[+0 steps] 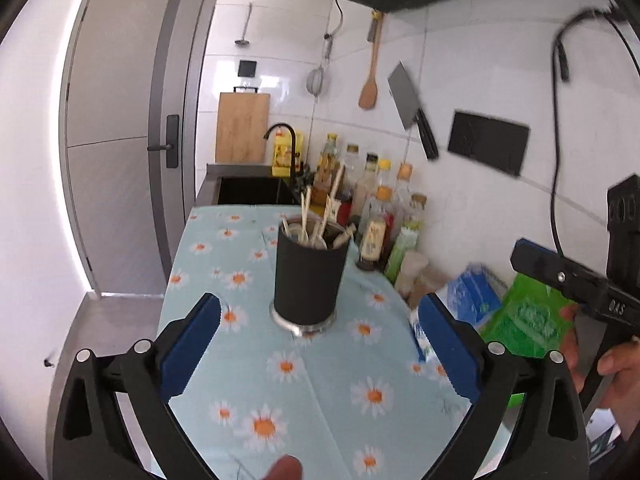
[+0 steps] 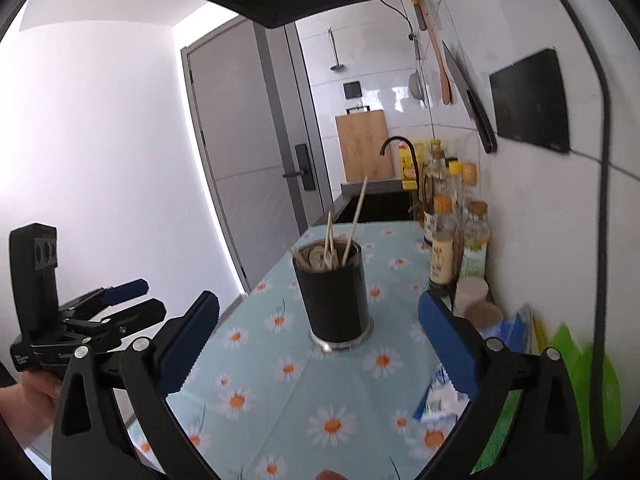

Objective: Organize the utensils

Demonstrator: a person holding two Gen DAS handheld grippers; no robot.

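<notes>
A black utensil cup point(image 1: 310, 278) with a metal base stands upright on the daisy-print tablecloth point(image 1: 248, 368). It holds chopsticks and spoons point(image 1: 316, 224). My left gripper point(image 1: 320, 350) is open and empty, just short of the cup, with a blue pad on each side. My right gripper point(image 2: 320, 344) is open and empty too, and the cup point(image 2: 334, 294) stands a little beyond its pads. The left gripper also shows at the left of the right wrist view point(image 2: 132, 300), open. The right gripper's finger point(image 1: 560, 276) shows at the right of the left wrist view.
Sauce and oil bottles point(image 1: 384, 204) line the wall right of the cup. Blue and green packets point(image 1: 516, 312) lie at the right edge. A black sink point(image 1: 252, 190) with a faucet lies beyond the cloth. A cleaver point(image 1: 412, 108), a wooden spatula and a strainer hang on the wall.
</notes>
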